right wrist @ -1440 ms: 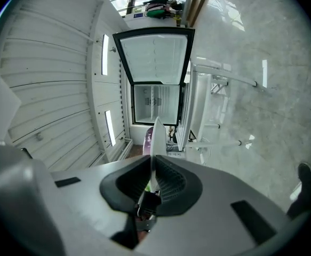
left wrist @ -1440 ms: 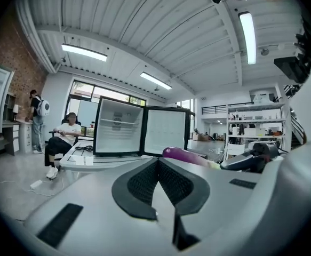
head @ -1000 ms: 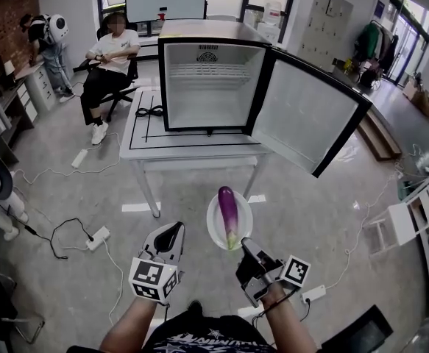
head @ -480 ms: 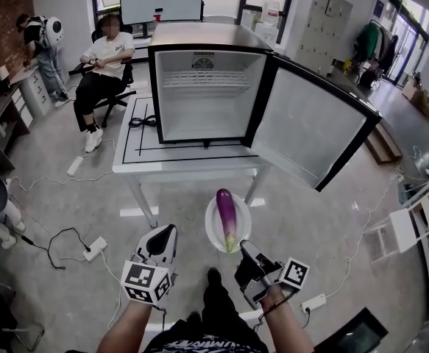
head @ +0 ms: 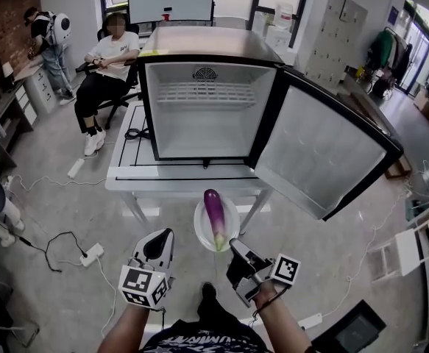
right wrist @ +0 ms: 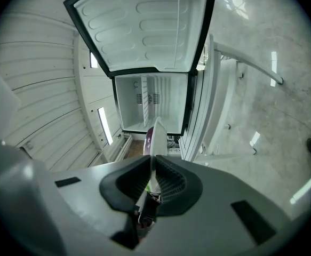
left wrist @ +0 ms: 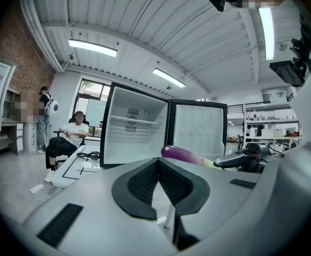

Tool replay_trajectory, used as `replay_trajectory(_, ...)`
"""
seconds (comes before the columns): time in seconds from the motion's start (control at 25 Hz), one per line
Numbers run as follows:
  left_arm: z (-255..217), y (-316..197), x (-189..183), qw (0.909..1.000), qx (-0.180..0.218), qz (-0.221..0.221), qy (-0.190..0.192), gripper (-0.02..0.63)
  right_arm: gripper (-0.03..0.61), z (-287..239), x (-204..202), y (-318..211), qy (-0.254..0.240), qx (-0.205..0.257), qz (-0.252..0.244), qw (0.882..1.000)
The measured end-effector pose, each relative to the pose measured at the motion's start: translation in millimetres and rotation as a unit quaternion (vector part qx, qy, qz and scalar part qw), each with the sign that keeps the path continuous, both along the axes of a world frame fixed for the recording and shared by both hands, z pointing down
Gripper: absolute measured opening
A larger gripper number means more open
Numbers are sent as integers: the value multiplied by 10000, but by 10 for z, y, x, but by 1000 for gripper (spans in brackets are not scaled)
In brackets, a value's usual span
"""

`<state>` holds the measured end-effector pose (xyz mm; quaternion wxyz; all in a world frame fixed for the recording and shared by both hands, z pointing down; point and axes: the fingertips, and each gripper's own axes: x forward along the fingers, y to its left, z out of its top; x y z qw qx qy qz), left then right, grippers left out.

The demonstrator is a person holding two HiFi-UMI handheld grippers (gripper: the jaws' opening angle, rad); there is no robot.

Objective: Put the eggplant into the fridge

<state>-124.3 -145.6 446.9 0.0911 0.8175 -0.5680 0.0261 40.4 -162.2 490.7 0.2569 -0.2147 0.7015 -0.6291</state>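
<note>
Beyond right gripper [head: 234,246] jaws clamping plate [head: 199,227] rim, eggplant [head: 215,213] lies; left gripper [head: 162,239] closed, empty.

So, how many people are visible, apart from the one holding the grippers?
2. A seated person is left of the fridge; a standing person is at the far left. The fridge may hide others.

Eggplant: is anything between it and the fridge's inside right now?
Nothing visible. The eggplant lies on the white plate clamped in the right claw, facing the fridge, whose door hangs wide open to the right. The compartment looks empty below its wire shelf.
</note>
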Motion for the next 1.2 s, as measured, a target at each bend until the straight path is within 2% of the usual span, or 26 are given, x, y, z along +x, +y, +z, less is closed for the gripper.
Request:
replay_trajectory(0.24, 13, -321, 93, 9999, -85, -110, 13, 9, 23, -21, 4, -437, -51, -3, -167, 9998)
replay_trajectory(0.8, 30, -840, 134, 9985, -148, -515, -92, 9, 23, -5, 14, -1101, -158, -41, -578, 9982)
replay_trajectory(1.2, 78, -1011, 62, 9968, -225, -751, -147, 9, 23, 74, -44, -1330, -199, -133, -765, 9968)
